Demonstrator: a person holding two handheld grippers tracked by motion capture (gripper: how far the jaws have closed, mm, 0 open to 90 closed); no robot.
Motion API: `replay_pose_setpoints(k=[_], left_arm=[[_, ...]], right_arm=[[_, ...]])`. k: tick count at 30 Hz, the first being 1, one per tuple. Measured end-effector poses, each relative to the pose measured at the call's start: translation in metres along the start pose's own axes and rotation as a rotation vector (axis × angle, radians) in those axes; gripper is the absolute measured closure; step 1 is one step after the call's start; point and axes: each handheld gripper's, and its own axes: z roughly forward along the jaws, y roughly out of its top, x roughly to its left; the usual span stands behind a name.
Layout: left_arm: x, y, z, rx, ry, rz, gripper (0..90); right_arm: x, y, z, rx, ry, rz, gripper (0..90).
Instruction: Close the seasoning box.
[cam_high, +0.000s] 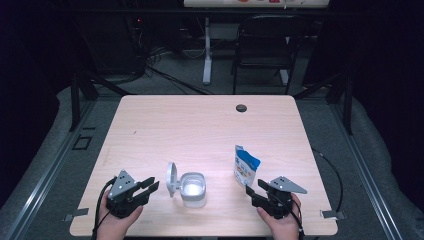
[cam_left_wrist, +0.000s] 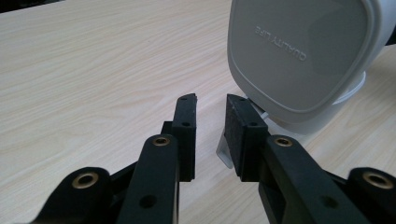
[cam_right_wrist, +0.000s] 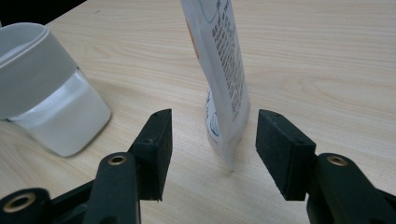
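Note:
A white container (cam_high: 193, 190) stands near the table's front with its hinged lid (cam_high: 171, 178) flipped up to the left. My left gripper (cam_high: 151, 185) points at that lid from the left. In the left gripper view the jaws (cam_left_wrist: 211, 100) stand a narrow gap apart with nothing between them, just short of the lid (cam_left_wrist: 299, 56). A blue and white pouch (cam_high: 245, 168) stands upright to the right of the container. My right gripper (cam_high: 255, 187) is just in front of it. Its jaws (cam_right_wrist: 215, 115) are open on either side of the pouch's (cam_right_wrist: 224, 70) lower edge, with neither pad touching it.
The light wooden table (cam_high: 200, 125) has a dark cable hole (cam_high: 241, 107) near its far edge. A black chair (cam_high: 265, 45) and a white table leg (cam_high: 207, 50) stand beyond it. In the right gripper view the container (cam_right_wrist: 46, 93) sits to the left.

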Motion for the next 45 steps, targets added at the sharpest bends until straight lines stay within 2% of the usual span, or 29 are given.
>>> replay_pose_setpoints(k=[6,14,20,31,45], left_arm=[[0.000,0.000,-0.003,-0.002,-0.002,-0.003,75.5],[-0.005,0.003,-0.004,-0.009,-0.014,0.009,77.5],[-0.008,0.006,-0.004,-0.018,-0.025,0.010,79.7],[-0.014,0.014,-0.006,-0.027,-0.043,0.027,90.0],[-0.019,0.019,-0.006,-0.030,-0.055,0.035,90.0]], right_arm=[[0.000,0.001,-0.003,0.005,-0.008,-0.019,45.7],[-0.001,0.000,-0.005,-0.001,-0.004,-0.009,45.5],[-0.002,-0.002,-0.008,-0.013,-0.021,-0.025,45.2],[-0.006,-0.003,-0.012,-0.017,-0.028,-0.025,44.5],[-0.003,-0.005,-0.009,-0.011,-0.019,-0.035,44.5]])
